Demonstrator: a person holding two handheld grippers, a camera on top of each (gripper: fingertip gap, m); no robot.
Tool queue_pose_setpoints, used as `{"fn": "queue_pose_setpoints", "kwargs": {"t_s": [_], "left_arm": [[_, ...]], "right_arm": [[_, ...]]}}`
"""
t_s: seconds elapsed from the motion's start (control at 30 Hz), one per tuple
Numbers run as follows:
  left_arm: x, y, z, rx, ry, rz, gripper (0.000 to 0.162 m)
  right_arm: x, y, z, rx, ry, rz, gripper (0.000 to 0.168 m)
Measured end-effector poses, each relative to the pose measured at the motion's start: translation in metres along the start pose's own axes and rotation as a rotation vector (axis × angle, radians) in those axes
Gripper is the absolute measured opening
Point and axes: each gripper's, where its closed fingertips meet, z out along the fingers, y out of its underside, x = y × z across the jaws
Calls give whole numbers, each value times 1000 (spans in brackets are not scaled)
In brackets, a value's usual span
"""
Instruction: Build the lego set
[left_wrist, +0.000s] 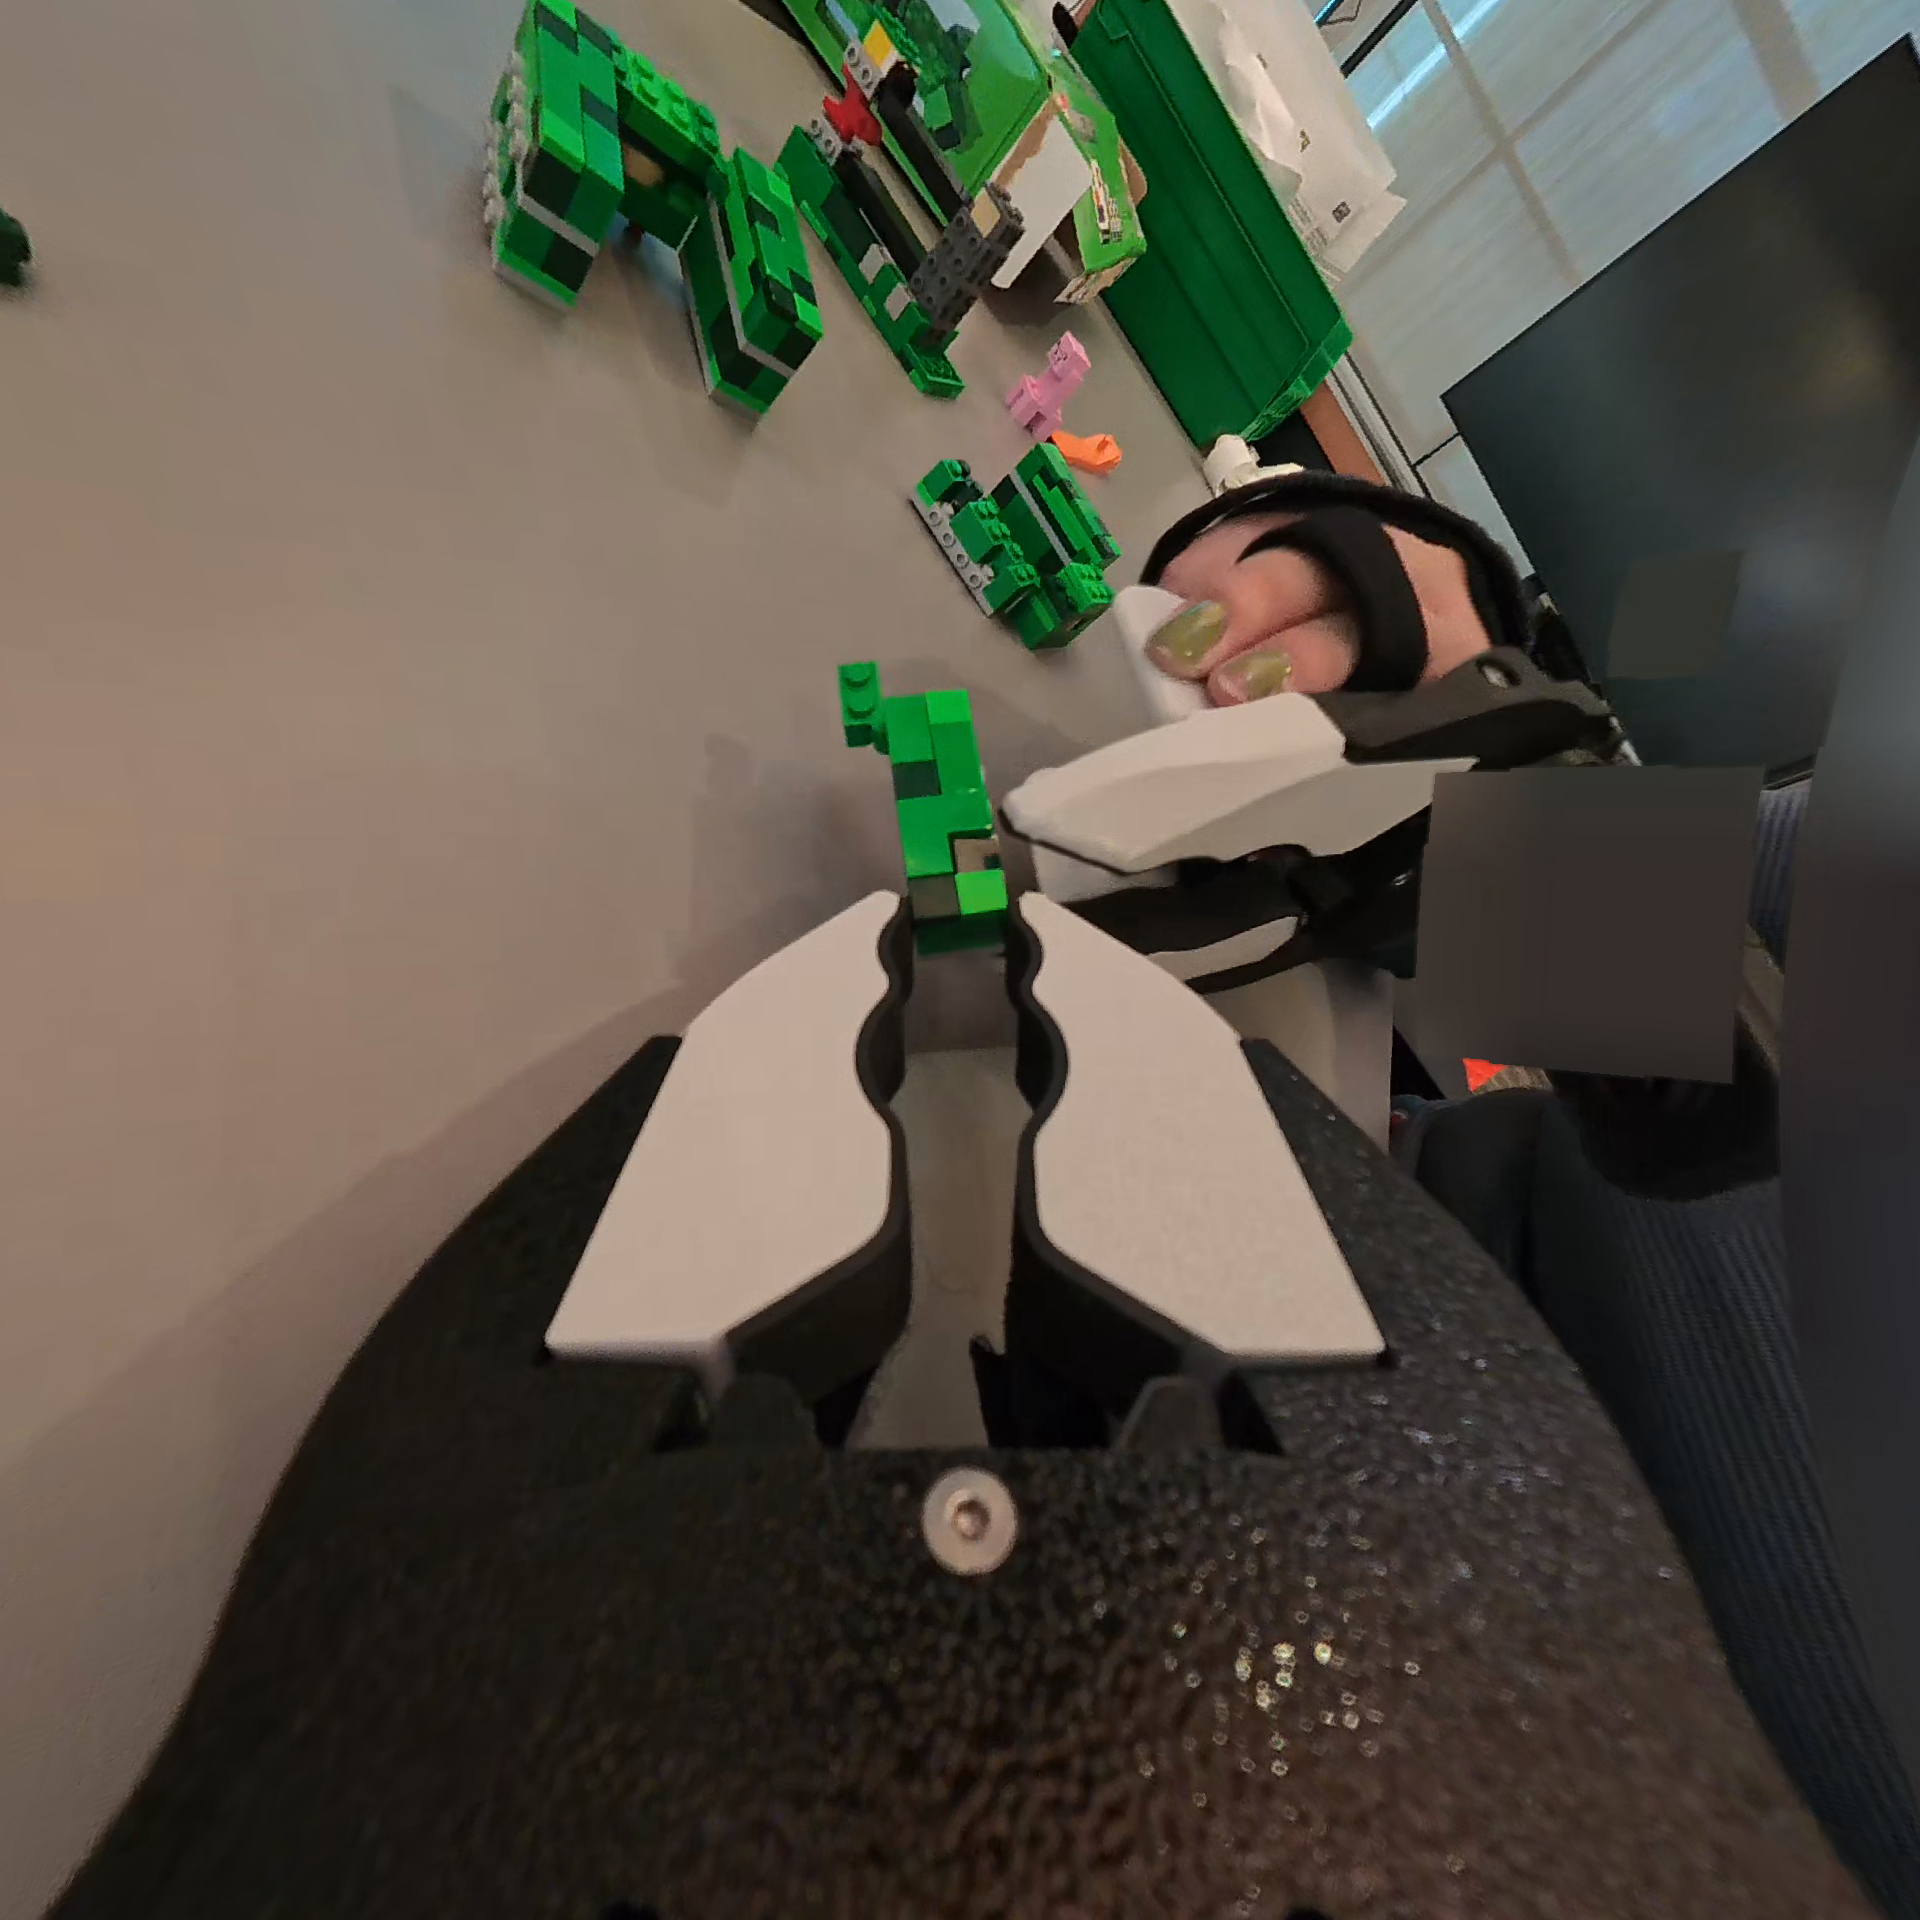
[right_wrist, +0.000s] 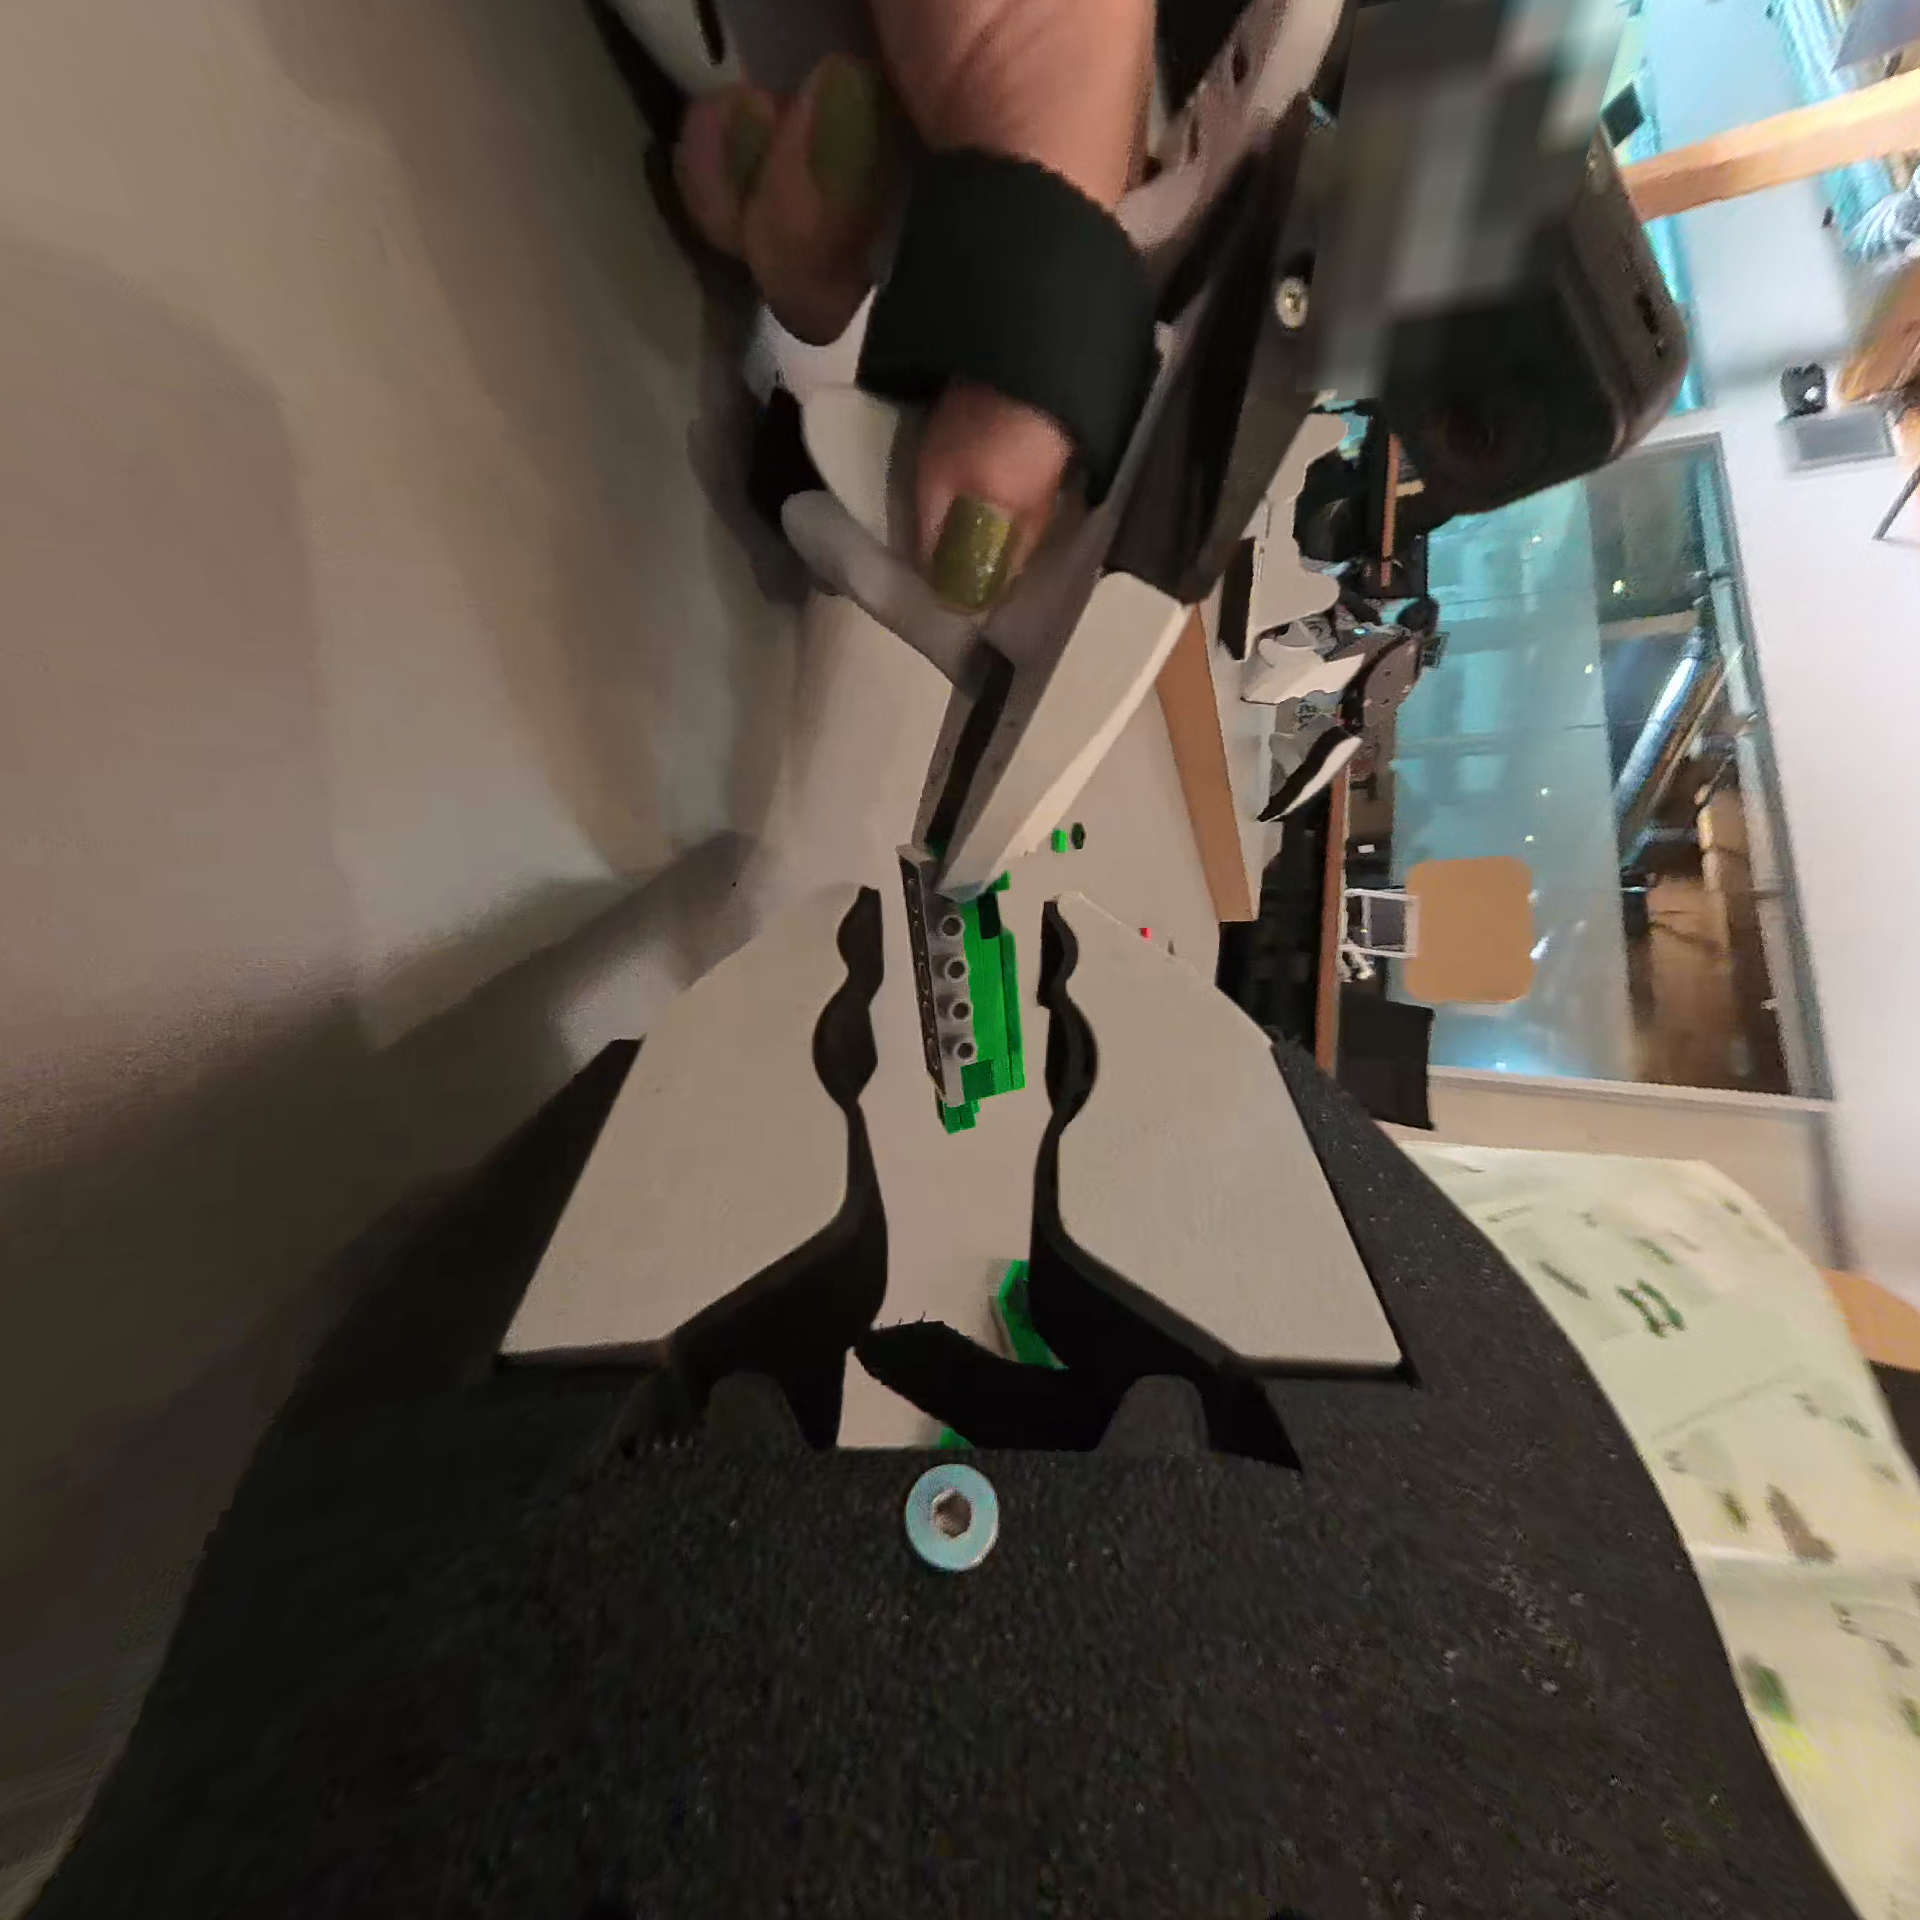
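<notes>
Item 1, containers: a green plastic bin (left_wrist: 1205, 239) stands at the far edge of my grey table (left_wrist: 260, 675), holding white papers; beside it lies a green cardboard set box (left_wrist: 997, 125), one end flap open, contents not visible. Item 2, the piece in work: a narrow green lego assembly (left_wrist: 940, 800), several bricks stacked in light and dark green with a small grey patch, its long axis running straight away from my left gripper (left_wrist: 958, 914) in the left wrist view; a small studded plate juts sideways at the far end. My left gripper is clamped on its near end, both fingertips pressed against its sides. In the right wrist view the same assembly (right_wrist: 982, 1003) shows a grey studded strip along one side and lies lengthwise in the gap between the fingers of my right gripper (right_wrist: 961, 920), which is spread wide and not touching it. Item 3, loose on the table beyond: a large green built section (left_wrist: 644, 197), a long green and black strip (left_wrist: 883, 239), a smaller green block cluster (left_wrist: 1023, 551), a pink figure (left_wrist: 1049, 384), an orange piece (left_wrist: 1091, 449). An instruction sheet (right_wrist: 1714, 1455) lies to the right.
</notes>
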Motion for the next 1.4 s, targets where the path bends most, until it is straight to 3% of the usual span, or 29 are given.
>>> {"fn": "queue_pose_setpoints", "kwargs": {"t_s": [0.13, 0.6, 0.7, 0.8, 0.9, 1.1, 1.4], "left_arm": [[0, 1, 1, -8, 1, 2, 16], [0, 9, 5, -66, -24, 41, 16], [-2, 8, 5, -59, -33, 40, 16], [2, 3, 1, -17, 4, 30, 16], [1, 5, 3, -31, -7, 40, 16], [2, 5, 3, -30, 0, 43, 16], [5, 7, 5, -45, -27, 125, 16]], "right_arm": [[-2, 2, 0, -12, 1, -82, 14], [-10, 3, -4, -20, -69, -210, 12], [-9, 4, -3, -6, -58, -149, 12], [-1, 0, -7, 80, -25, 55, 14], [4, 3, -12, 86, -36, 159, 32], [-5, 2, -14, 98, -63, 153, 34], [-10, -5, -7, 64, -51, 104, 21]]}}
